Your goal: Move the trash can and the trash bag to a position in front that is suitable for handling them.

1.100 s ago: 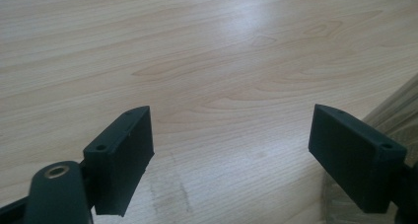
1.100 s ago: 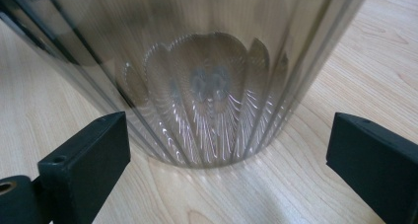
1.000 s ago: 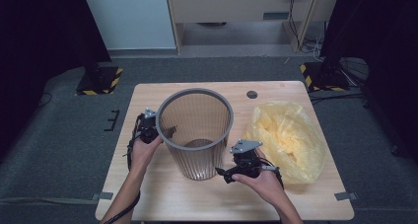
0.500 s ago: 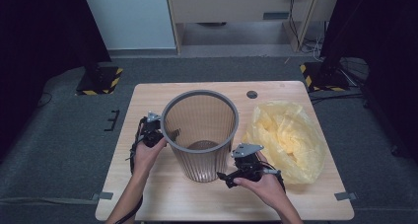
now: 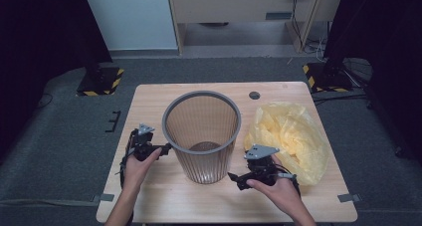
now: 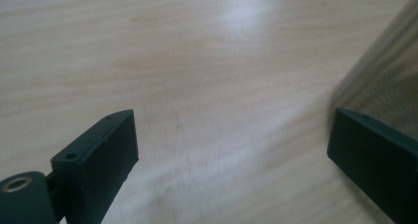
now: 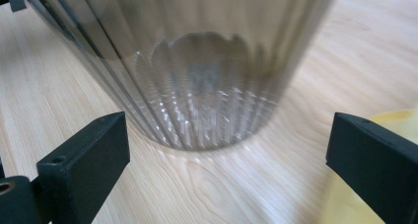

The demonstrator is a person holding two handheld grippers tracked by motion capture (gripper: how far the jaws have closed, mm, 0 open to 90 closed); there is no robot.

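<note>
Released from the bin (image 5: 202,136), left gripper (image 5: 166,149) has just been opening (apparently empty); right gripper (image 5: 233,177) agape.

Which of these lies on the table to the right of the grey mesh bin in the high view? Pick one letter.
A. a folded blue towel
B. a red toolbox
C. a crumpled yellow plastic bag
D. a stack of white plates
C: the crumpled yellow plastic bag lies on the wooden table just right of the upright grey mesh bin, behind the right gripper.
</note>
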